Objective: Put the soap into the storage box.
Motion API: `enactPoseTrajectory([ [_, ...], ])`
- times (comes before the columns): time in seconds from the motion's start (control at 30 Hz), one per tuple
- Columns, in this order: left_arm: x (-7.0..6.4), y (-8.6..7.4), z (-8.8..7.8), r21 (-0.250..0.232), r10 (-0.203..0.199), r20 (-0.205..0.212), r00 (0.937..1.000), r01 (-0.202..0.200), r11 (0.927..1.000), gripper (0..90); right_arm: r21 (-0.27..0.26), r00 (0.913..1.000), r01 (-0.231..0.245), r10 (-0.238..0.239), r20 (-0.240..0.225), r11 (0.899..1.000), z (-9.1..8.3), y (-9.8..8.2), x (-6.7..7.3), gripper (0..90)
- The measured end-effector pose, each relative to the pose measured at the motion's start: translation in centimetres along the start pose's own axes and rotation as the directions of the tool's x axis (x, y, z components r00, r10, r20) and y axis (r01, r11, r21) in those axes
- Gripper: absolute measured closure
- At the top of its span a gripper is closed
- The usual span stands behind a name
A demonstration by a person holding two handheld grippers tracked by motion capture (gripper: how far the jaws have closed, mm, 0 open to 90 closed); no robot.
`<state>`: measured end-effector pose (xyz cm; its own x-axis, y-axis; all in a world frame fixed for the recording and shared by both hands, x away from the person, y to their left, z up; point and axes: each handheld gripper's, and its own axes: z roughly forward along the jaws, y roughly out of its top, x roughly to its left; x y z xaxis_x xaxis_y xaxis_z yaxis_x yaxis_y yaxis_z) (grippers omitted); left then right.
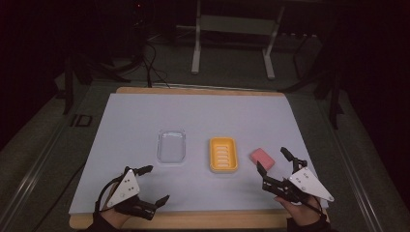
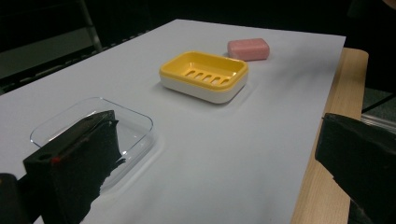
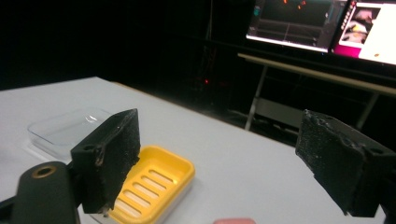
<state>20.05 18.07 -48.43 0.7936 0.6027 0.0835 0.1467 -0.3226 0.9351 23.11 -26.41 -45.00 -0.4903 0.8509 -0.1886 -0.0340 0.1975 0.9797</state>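
At lower right, the pink soap (image 1: 261, 158) is flanked by the right tongs (image 1: 274, 161) — both tongs spread wide, nothing held.

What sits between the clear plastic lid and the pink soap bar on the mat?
The yellow slotted soap dish lies between the clear plastic lid and the pink soap bar, apart from both. The high view shows the row; the left gripper view confirms it.

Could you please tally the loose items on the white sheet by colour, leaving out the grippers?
Clear: 1, the lid
Yellow: 1, the soap dish
Pink: 1, the soap bar
Total: 3
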Motion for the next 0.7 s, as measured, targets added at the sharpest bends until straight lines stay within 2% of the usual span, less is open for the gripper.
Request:
enactPoseTrajectory([
  [0.07,0.0,0.0,0.0,0.0,-0.002,-0.001,1.0,0.002,1.0,0.6,0.0,0.9998,0.009,-0.009,-0.02,1.0,0.0,0.0,0.1,13.7],
  [0.1,0.0,0.0,0.0,0.0,-0.002,-0.001,1.0,0.002,1.0,0.6,0.006,0.9986,0.002,-0.002,-0.053,1.0,0.2,0.0,0.1,13.7],
  [0.23,0.0,0.0,0.1,0.003,-0.001,0.0,1.0,0.001,1.0,0.5,0.033,0.9923,-0.008,0.012,-0.123,0.999,0.5,-0.2,0.1,13.6],
  [0.3,0.1,0.0,0.1,0.004,-0.001,0.0,1.0,0.001,1.0,0.5,0.039,0.9909,0.001,0.005,-0.134,0.999,0.7,-0.3,0.0,13.7],
  [0.4,0.1,0.0,0.1,0.003,-0.002,0.0,1.0,0.002,1.0,0.6,0.06,0.9845,-0.023,0.033,-0.172,0.998,1.0,-0.6,0.0,13.7],
  [0.53,0.0,0.0,0.1,0.003,-0.001,0.0,1.0,0.001,1.0,0.5,0.076,0.983,-0.005,0.019,-0.183,0.997,1.3,-0.7,0.0,13.8],
  [0.7,0.1,0.0,0.1,0.005,0.0,-0.003,1.0,0.0,1.0,0.6,0.13,0.9727,-0.026,0.055,-0.225,0.991,2.0,-0.9,-0.3,14.4],
])
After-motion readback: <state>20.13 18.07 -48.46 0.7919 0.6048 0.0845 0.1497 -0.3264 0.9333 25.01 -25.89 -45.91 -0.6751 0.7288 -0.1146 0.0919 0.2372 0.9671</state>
